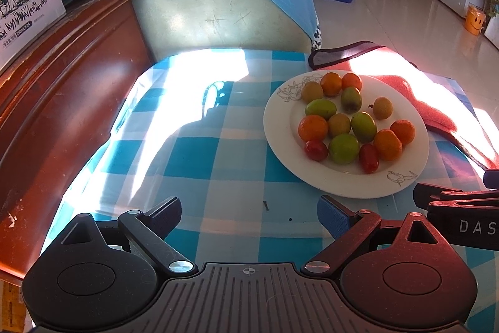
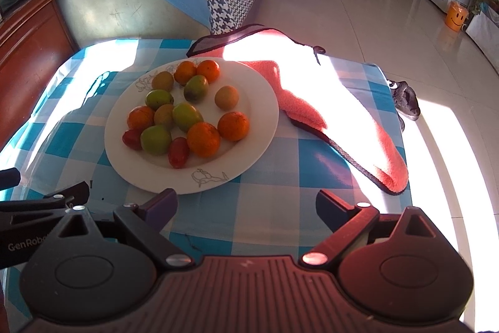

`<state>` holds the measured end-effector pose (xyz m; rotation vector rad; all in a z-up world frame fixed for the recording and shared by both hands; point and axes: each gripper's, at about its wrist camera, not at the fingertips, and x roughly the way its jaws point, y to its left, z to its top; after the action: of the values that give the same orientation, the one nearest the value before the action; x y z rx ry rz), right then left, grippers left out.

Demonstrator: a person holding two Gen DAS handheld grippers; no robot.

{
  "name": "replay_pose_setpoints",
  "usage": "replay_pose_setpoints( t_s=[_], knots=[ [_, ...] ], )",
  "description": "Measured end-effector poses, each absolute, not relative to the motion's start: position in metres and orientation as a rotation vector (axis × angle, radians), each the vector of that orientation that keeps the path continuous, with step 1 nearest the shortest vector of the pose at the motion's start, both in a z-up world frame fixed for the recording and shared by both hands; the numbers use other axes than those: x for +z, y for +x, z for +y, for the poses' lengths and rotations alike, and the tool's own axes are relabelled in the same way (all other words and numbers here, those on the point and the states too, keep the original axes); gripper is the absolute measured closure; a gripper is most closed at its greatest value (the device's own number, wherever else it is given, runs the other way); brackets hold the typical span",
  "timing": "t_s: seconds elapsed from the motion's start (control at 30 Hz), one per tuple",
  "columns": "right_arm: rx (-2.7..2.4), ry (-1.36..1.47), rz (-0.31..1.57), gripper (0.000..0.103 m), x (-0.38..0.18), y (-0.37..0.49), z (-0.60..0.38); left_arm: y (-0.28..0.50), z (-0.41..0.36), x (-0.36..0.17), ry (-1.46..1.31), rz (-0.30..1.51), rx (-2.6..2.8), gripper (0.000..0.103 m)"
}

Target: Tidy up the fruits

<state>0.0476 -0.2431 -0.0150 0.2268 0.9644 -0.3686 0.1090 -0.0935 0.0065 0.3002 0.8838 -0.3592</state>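
Observation:
A white plate (image 1: pixel 402 181) (image 2: pixel 259 127) sits on the blue checked tablecloth and holds several small fruits: orange ones (image 1: pixel 387 144) (image 2: pixel 203 139), green ones (image 1: pixel 343 148) (image 2: pixel 156 139), brownish ones (image 1: pixel 382 108) (image 2: pixel 226 97) and two red cherry tomatoes (image 1: pixel 368 158) (image 2: pixel 178 156). My left gripper (image 1: pixel 249 216) is open over the cloth, left of and nearer than the plate, holding nothing. My right gripper (image 2: pixel 246 206) is open too, just in front of the plate's near rim, empty. Each gripper shows at the edge of the other's view.
A pink towel (image 2: pixel 312 111) (image 1: pixel 436 114) with dark trim lies right of the plate, touching it. A wooden sofa arm (image 1: pixel 62 83) and green cushion (image 1: pixel 218 17) border the table's far left. The table's right edge (image 2: pixel 405 145) drops to tiled floor, where a slipper (image 2: pixel 405 102) lies.

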Motion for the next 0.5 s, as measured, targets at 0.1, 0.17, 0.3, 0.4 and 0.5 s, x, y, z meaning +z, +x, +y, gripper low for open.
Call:
replay_pose_setpoints(
  t_s=[0.1, 0.17, 0.3, 0.4, 0.5],
  knots=[
    [-0.370, 0.226, 0.963, 0.008, -0.0152, 0.0485, -0.2429, 0.1091, -0.0946, 0.0064, 0.296, 0.881, -0.360, 0.008],
    [-0.372, 0.224, 0.962, 0.008, -0.0149, 0.0489, -0.2430, 0.1096, -0.0958, 0.0058, 0.295, 0.884, -0.359, 0.008],
    [-0.380, 0.216, 0.959, 0.008, -0.0142, 0.0490, -0.2430, 0.1097, -0.0984, 0.0044, 0.299, 0.884, -0.353, 0.008],
    [-0.385, 0.215, 0.956, 0.008, -0.0141, 0.0488, -0.2438, 0.1112, -0.0988, 0.0039, 0.297, 0.884, -0.349, 0.008],
    [-0.388, 0.218, 0.953, 0.008, -0.0141, 0.0488, -0.2448, 0.1130, -0.0999, 0.0039, 0.285, 0.889, -0.351, 0.008]
  ],
)
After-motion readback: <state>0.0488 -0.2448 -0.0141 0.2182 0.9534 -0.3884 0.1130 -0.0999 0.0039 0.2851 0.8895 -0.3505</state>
